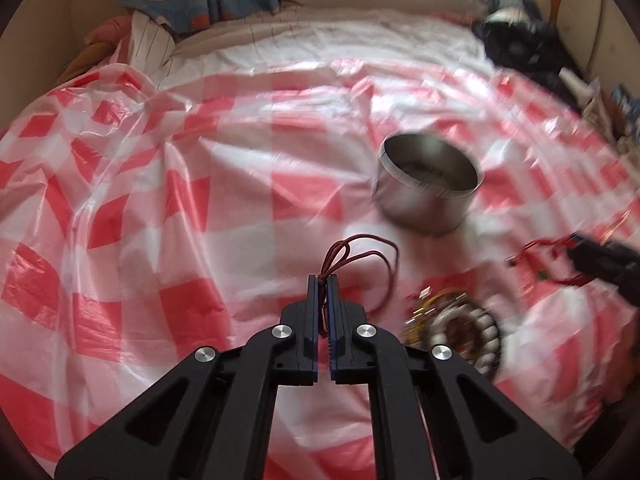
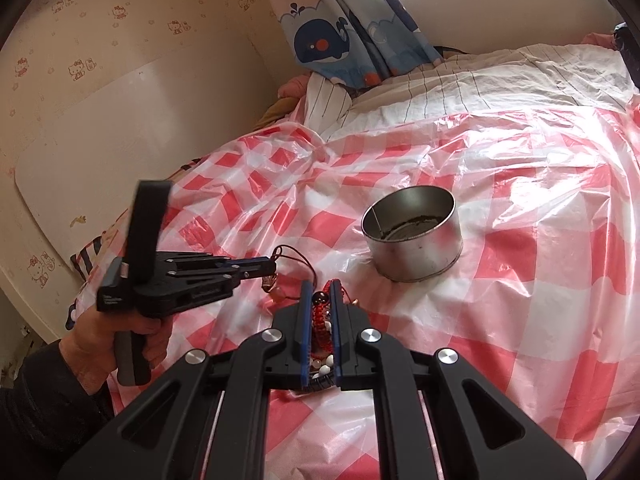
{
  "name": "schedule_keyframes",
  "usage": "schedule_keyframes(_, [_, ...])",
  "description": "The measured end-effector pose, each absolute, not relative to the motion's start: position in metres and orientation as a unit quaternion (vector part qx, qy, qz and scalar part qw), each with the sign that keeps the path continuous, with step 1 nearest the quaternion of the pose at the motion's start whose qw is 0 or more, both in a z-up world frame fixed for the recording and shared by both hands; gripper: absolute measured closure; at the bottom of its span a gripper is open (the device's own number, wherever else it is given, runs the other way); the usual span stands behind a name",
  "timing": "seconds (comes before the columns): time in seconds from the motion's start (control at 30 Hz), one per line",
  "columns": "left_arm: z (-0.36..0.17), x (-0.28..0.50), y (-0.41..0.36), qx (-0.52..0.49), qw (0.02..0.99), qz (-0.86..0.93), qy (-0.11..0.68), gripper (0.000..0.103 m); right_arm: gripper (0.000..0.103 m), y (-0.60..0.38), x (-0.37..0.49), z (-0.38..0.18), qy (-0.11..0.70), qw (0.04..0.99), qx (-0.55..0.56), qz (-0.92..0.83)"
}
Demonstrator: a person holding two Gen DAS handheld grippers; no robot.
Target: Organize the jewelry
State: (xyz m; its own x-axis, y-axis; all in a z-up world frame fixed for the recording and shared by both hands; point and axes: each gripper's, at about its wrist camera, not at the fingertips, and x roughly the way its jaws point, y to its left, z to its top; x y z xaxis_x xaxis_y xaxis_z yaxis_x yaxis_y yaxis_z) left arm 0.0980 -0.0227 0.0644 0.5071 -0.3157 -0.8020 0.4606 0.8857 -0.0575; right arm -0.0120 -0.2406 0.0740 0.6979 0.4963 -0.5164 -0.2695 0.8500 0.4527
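Observation:
A round metal tin (image 1: 428, 186) stands open on the red-and-white checked plastic sheet (image 1: 160, 220); it also shows in the right wrist view (image 2: 414, 238). My left gripper (image 1: 324, 280) is shut on a dark red cord necklace (image 1: 360, 256), whose loops hang ahead of the tips. In the right wrist view the left gripper (image 2: 272, 268) holds the cord (image 2: 294, 258) left of the tin. My right gripper (image 2: 320, 288) is shut on a red beaded bracelet (image 2: 320, 314). It shows blurred in the left wrist view (image 1: 576, 260) with red strands (image 1: 536, 254). A white-bead bracelet pile (image 1: 460, 332) lies below.
The sheet covers a bed with a striped white quilt (image 2: 480, 84). A whale-print curtain (image 2: 352, 28) hangs at the back. A white headboard (image 2: 92, 136) stands to the left. Dark clutter (image 1: 528, 48) lies at the bed's far right.

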Motion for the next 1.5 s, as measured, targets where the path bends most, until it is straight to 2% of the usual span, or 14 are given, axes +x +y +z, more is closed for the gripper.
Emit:
schedule_keyframes(0.23, [0.104,0.105,-0.053,0.033,0.876,-0.267,0.399,0.100,0.094,-0.248,0.001,0.087,0.307,0.915,0.171,0.199])
schedule_keyframes(0.5, [0.097,0.140,-0.097,0.018,0.873,-0.280,0.400,0.100,0.094,-0.258,0.045,0.096,0.292,0.926,0.161,0.175])
schedule_keyframes(0.6, [0.085,0.154,-0.117,0.030,0.861,-0.283,0.421,0.096,0.094,-0.255,0.069,0.093,0.295,0.931,0.142,0.160])
schedule_keyframes(0.63, [0.079,0.157,-0.120,0.036,0.858,-0.280,0.430,0.086,0.090,-0.254,0.079,0.088,0.306,0.930,0.135,0.155])
schedule_keyframes(0.67, [0.075,0.158,-0.121,0.041,0.859,-0.272,0.432,0.079,0.081,-0.253,0.090,0.080,0.323,0.924,0.134,0.157])
schedule_keyframes(0.73, [0.070,0.160,-0.113,0.039,0.860,-0.254,0.440,0.072,0.056,-0.258,0.095,0.070,0.327,0.925,0.138,0.136])
schedule_keyframes(0.9, [0.077,0.141,-0.091,0.039,0.868,-0.244,0.430,0.064,0.055,-0.258,0.075,0.077,0.327,0.928,0.126,0.124])
schedule_keyframes(1.07, [0.068,0.101,-0.072,0.063,0.865,-0.241,0.436,0.049,0.040,-0.245,0.032,0.081,0.338,0.933,0.077,0.094])
schedule_keyframes(1.27, [0.055,0.060,-0.046,0.075,0.865,-0.222,0.445,0.044,0.037,-0.236,-0.010,0.060,0.371,0.926,0.041,0.056])
schedule_keyframes(1.5, [0.044,0.033,-0.054,0.125,0.860,-0.232,0.436,0.040,0.031,-0.219,-0.029,0.054,0.368,0.929,-0.021,0.027])
